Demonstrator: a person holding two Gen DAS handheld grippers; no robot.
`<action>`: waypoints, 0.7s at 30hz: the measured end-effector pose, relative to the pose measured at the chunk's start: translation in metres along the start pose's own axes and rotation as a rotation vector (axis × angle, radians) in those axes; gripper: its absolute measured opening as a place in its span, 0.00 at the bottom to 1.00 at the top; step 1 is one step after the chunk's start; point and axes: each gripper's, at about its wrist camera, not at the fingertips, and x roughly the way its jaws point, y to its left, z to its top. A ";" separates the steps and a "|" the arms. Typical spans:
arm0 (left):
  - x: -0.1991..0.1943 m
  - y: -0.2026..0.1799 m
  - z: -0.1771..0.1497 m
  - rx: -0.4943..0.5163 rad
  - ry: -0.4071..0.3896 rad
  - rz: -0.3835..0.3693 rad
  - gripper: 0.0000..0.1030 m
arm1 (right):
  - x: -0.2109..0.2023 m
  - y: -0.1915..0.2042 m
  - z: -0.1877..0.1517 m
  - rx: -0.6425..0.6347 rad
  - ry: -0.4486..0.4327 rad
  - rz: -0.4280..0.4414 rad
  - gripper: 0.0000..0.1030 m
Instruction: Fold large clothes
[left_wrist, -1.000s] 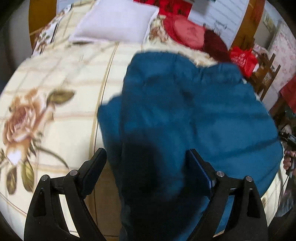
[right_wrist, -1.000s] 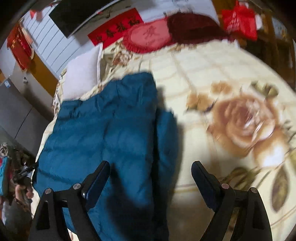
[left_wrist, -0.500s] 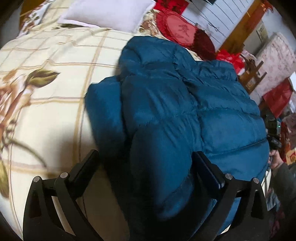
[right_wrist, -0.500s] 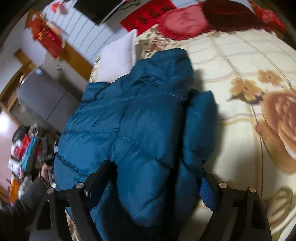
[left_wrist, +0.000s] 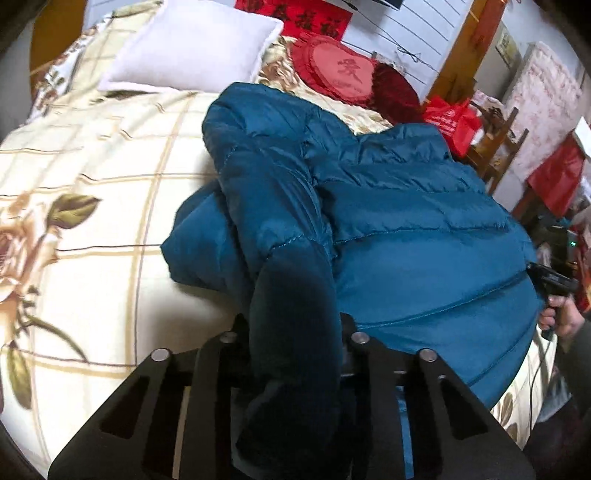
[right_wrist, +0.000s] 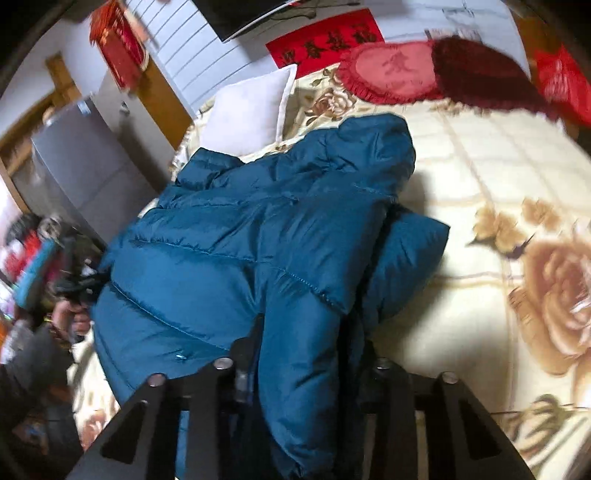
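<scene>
A large teal puffer jacket (left_wrist: 388, 206) lies on the bed, partly folded, with one sleeve bunched beside the body. My left gripper (left_wrist: 293, 332) is shut on a thick fold of the jacket's near edge. In the right wrist view the same jacket (right_wrist: 240, 236) fills the middle. My right gripper (right_wrist: 301, 339) is shut on a fold of the jacket's near edge too. The fingertips of both grippers are hidden by the fabric.
The bed has a cream floral quilt (left_wrist: 92, 206). A white pillow (left_wrist: 192, 44) and red cushions (left_wrist: 343, 70) lie at its head. A hand with the other gripper (left_wrist: 554, 291) shows at the bed's right edge. A grey cabinet (right_wrist: 81, 166) stands at the left.
Both grippers were open over the jacket; they have moved in and closed on its near edge, bunching the fabric between the jaws.
</scene>
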 end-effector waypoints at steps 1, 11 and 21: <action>-0.004 -0.001 0.000 -0.006 -0.012 0.011 0.19 | -0.004 0.004 0.001 -0.002 -0.006 -0.020 0.27; -0.086 -0.012 -0.003 -0.028 -0.061 -0.023 0.18 | -0.083 0.052 0.018 -0.044 -0.079 -0.048 0.22; -0.140 -0.020 -0.066 -0.032 -0.047 -0.026 0.18 | -0.117 0.090 -0.027 -0.097 -0.029 -0.004 0.21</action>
